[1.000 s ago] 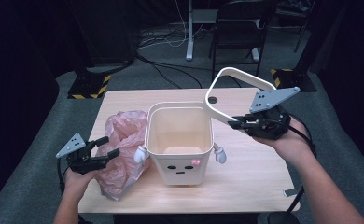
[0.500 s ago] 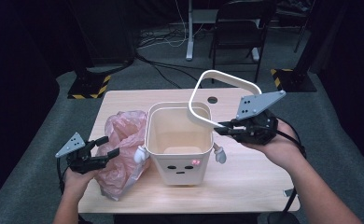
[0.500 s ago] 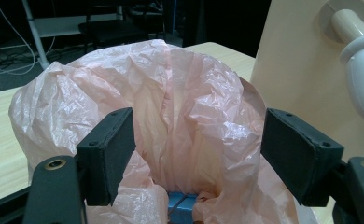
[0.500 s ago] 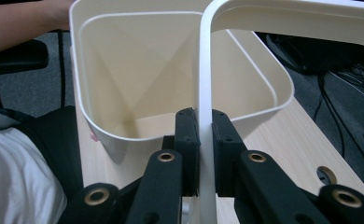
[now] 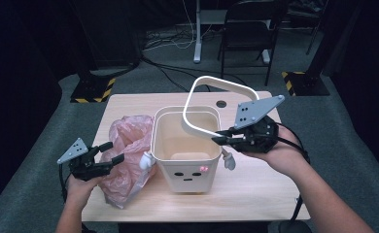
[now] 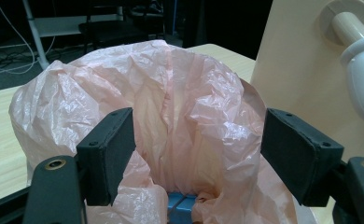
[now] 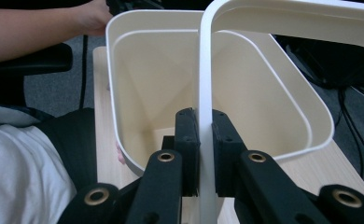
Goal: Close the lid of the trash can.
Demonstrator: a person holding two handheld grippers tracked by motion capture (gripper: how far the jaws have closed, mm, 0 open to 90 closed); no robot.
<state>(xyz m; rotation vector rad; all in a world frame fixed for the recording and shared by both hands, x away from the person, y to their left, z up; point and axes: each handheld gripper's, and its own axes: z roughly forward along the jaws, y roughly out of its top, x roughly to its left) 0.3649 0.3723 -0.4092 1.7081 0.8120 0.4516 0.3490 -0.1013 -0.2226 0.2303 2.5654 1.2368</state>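
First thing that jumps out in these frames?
The white ring held up over the cream bin at the table's middle, clamped edge-on in the right gripper. Next, the crumpled pink plastic bag lying against the bin's left side, with the left gripper open around its near end.

Your right hand carries the frame over the bin

Your right gripper (image 5: 220,138), clamped on the white frame (image 5: 212,82), is now nearer the cream bin (image 5: 185,167); the frame hangs above the bin's opening instead of off its right side.
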